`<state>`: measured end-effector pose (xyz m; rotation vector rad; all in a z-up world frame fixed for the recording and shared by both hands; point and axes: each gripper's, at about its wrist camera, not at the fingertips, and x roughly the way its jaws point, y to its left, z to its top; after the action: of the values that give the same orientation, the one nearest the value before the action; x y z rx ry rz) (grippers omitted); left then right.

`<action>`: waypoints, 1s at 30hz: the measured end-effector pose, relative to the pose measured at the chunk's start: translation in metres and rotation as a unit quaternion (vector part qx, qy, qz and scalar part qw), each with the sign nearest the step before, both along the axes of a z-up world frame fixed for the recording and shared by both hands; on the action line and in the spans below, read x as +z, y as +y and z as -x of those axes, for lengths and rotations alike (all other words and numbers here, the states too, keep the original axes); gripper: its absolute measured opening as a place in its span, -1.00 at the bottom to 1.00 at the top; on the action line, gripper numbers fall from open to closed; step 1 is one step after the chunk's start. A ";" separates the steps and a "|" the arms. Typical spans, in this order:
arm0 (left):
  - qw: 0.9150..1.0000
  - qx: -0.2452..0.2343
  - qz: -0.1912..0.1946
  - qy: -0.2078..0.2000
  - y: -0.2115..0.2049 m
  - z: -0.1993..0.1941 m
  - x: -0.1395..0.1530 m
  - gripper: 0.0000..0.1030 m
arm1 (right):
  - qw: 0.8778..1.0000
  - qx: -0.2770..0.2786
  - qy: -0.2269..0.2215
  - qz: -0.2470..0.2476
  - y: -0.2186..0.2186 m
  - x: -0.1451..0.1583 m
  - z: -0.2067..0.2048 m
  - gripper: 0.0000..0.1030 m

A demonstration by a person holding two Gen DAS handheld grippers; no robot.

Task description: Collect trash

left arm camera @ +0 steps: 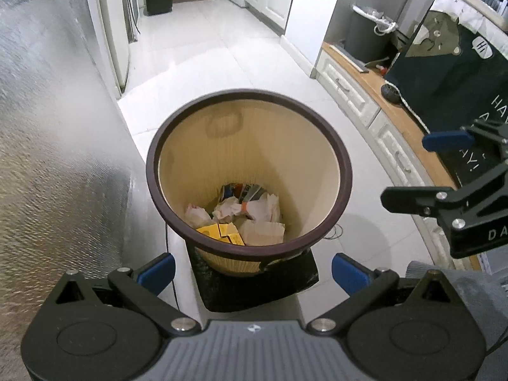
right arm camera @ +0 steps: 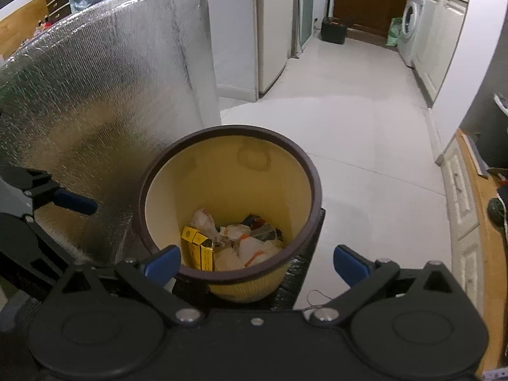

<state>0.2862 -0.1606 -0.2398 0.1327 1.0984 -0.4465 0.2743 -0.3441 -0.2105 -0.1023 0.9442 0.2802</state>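
A beige waste bin with a dark brown rim [left arm camera: 346, 171] stands on a black mat on the floor; it also shows in the right wrist view [right arm camera: 314, 190]. Inside lie crumpled white papers [left arm camera: 235, 209], yellow cartons [left arm camera: 222, 233] and printed wrappers; the papers [right arm camera: 250, 250] and cartons [right arm camera: 198, 244] show in the right view too. My left gripper [left arm camera: 254, 273] is open and empty, just above the bin's near rim. My right gripper [right arm camera: 257, 265] is open and empty, also over the near rim. The right gripper [left arm camera: 425, 171] appears at the left view's right edge.
A silver foil-covered panel [left arm camera: 57, 146] stands close on the left of the bin, seen also in the right wrist view [right arm camera: 104, 101]. A white cabinet with a wooden top [left arm camera: 374, 95] runs along the right. White tiled floor [left arm camera: 222, 63] stretches ahead toward a washing machine [right arm camera: 412, 25].
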 end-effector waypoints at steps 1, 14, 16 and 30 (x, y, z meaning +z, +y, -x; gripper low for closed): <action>1.000 0.001 0.001 -0.005 0.001 0.003 0.004 1.00 | 1.000 -0.004 -0.002 0.000 -0.001 0.002 0.004 1.00; 0.996 0.012 0.030 -0.079 0.017 0.038 0.074 1.00 | 0.999 -0.029 -0.033 -0.010 -0.015 0.043 0.050 1.00; 0.995 0.016 0.038 -0.093 0.020 0.043 0.085 1.00 | 0.999 -0.032 -0.042 -0.007 -0.014 0.050 0.055 1.00; 0.971 0.068 0.063 -0.221 0.061 0.070 0.183 1.00 | 0.988 -0.028 -0.147 -0.040 0.002 0.126 0.074 1.00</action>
<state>0.2160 -0.0998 -0.0568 0.0415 0.6338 -0.3402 0.2002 -0.3420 -0.0849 -0.0408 0.6415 0.2426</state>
